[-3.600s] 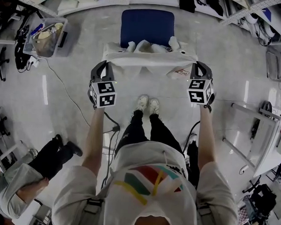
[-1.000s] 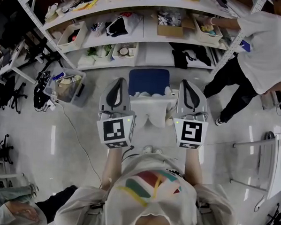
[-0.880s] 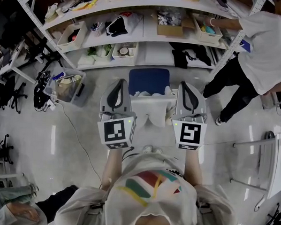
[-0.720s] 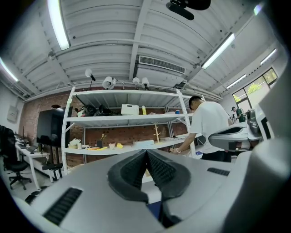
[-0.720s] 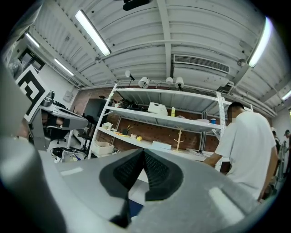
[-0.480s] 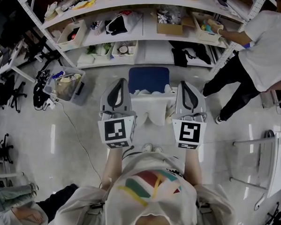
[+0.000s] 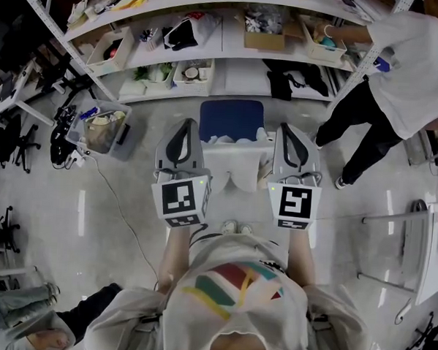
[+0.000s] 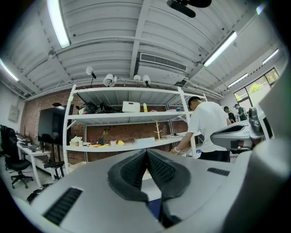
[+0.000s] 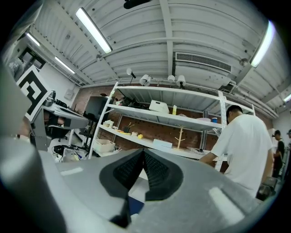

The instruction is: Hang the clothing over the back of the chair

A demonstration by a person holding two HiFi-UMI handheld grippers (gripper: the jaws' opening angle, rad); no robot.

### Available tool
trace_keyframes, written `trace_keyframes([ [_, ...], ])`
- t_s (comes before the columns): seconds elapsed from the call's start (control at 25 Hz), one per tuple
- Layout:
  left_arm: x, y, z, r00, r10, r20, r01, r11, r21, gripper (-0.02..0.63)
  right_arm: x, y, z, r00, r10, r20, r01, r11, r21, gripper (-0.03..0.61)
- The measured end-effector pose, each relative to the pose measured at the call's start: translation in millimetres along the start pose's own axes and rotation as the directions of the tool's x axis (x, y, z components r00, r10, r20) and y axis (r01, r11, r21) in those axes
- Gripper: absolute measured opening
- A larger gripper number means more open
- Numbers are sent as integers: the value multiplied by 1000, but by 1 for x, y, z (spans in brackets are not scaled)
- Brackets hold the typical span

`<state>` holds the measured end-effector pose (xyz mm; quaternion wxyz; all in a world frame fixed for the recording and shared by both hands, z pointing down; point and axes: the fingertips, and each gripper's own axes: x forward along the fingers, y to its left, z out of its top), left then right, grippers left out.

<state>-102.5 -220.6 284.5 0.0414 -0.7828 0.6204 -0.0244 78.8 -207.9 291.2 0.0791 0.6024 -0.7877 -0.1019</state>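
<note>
Head view: left gripper (image 7: pixel 183 126) and right gripper (image 7: pixel 291 130) raised side by side, both jaws pressed together, nothing between them; past them white clothing (image 7: pixel 234 164) draped over blue chair (image 7: pixel 233 119) back; shelves (image 7: pixel 239 76) behind

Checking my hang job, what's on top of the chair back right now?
White clothing lies draped over it, hanging down the near side. The chair's blue seat shows beyond. The backrest itself is covered by the cloth and cannot be seen.
</note>
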Motion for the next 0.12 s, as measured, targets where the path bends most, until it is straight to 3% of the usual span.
trace_keyframes([
  [0.12,2,3,-1,1000,5,-3,-5,1000,0,14,2,1,0,1000,5,-2,-5,1000,-2,5],
])
